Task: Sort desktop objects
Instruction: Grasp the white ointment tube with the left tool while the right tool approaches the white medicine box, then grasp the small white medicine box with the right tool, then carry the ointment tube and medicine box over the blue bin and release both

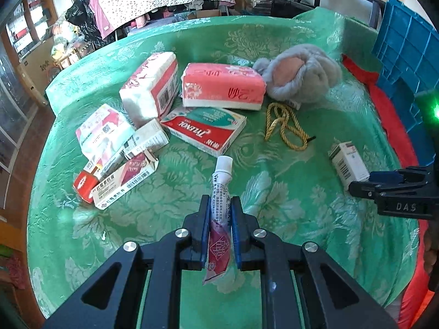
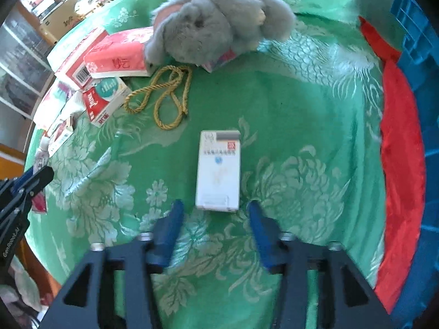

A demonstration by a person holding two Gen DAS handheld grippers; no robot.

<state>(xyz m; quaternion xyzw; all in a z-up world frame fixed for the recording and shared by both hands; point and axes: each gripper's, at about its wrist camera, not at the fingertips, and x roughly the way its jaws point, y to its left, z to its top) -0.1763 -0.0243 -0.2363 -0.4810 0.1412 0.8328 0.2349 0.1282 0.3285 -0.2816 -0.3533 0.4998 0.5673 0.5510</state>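
My left gripper point(image 1: 220, 201) is shut on an ointment tube point(image 1: 221, 189) with a white cap, held above the green cloth. My right gripper point(image 2: 215, 208) is open, its blue fingers on either side of the near end of a white box point(image 2: 218, 170) that lies flat on the cloth. The same white box point(image 1: 348, 164) shows in the left wrist view, with the right gripper point(image 1: 362, 185) just beside it. In the right wrist view the left gripper point(image 2: 41, 174) and the tube point(image 2: 41, 153) appear at the far left.
Medicine boxes point(image 1: 204, 130) and tissue packs point(image 1: 222, 86) are piled at the left. A grey plush toy point(image 2: 216, 19) and a yellow cord point(image 2: 164, 96) lie at the back. A blue crate point(image 1: 406, 63) and red cloth point(image 2: 400, 150) stand at the right.
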